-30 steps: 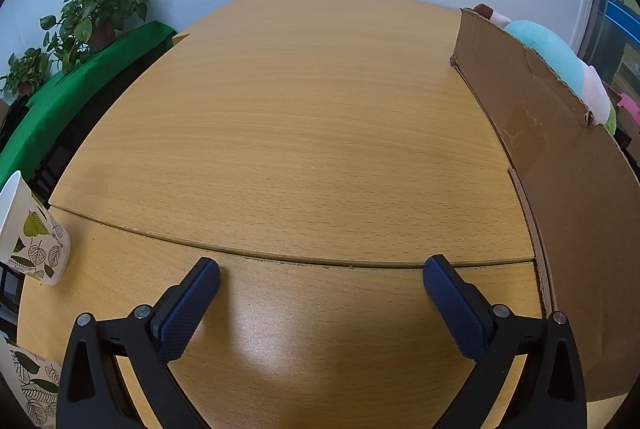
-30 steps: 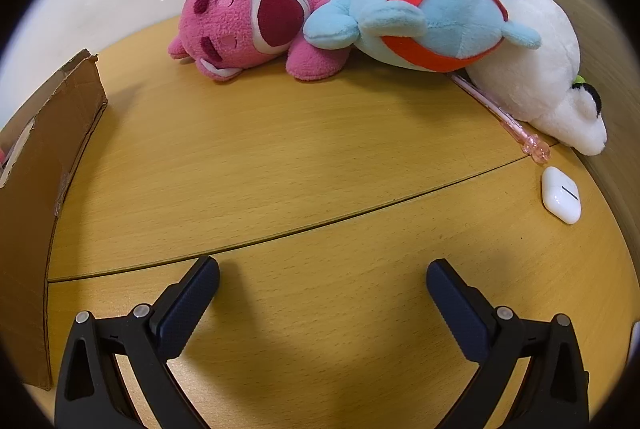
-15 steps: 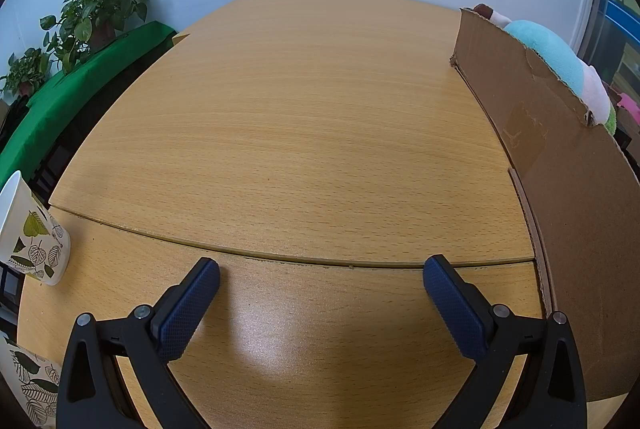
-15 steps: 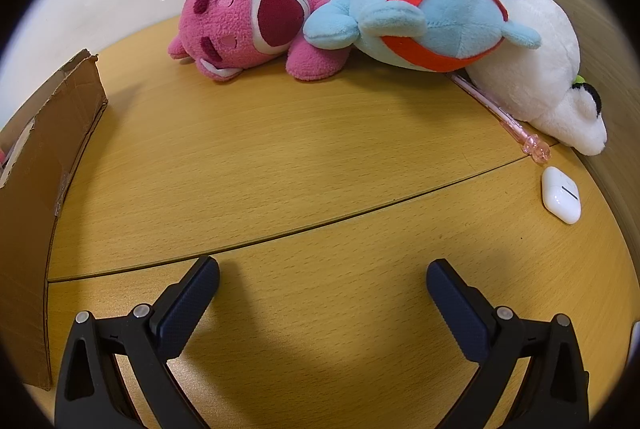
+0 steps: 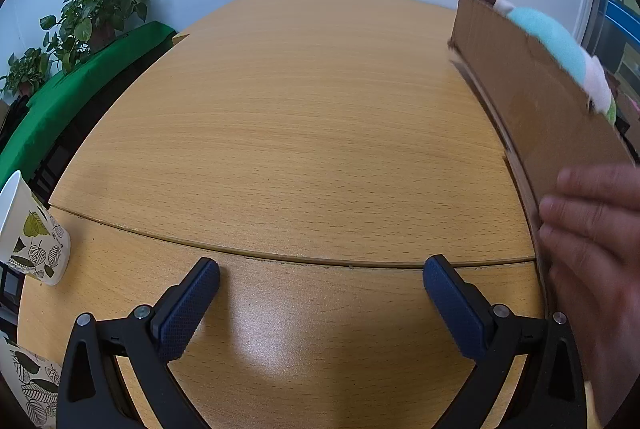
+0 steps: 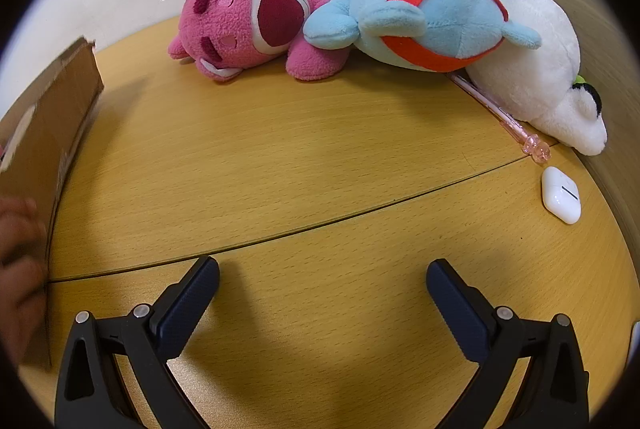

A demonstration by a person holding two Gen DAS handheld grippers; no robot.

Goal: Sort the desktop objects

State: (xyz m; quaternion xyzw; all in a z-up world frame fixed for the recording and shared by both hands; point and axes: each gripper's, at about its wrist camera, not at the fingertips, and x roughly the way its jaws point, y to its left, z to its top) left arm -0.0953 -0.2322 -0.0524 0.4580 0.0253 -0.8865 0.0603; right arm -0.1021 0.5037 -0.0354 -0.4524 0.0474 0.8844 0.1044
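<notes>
In the right wrist view a pink plush bear (image 6: 256,25), a blue plush with a red band (image 6: 424,17) and a white plush (image 6: 548,77) lie along the table's far side. A pink pen (image 6: 500,113) and a white earbud case (image 6: 561,199) lie to the right. My right gripper (image 6: 322,285) stands open over bare table, well short of them. My left gripper (image 5: 320,283) is open too, with nothing between its fingers. A cardboard box (image 5: 540,101) stands at its right, a plush (image 5: 556,41) showing over its wall. A hand (image 5: 596,241) touches the box.
A leaf-patterned paper cup (image 5: 30,233) stands at the left of the left wrist view, another (image 5: 28,385) below it. Potted plants (image 5: 92,13) and a green cloth (image 5: 80,89) lie beyond the table's left edge. The box wall (image 6: 48,133) and hand (image 6: 18,261) show at the right wrist view's left.
A hand has come in and rests on the near end of the cardboard box, which has shifted slightly. Neither gripper has moved.
</notes>
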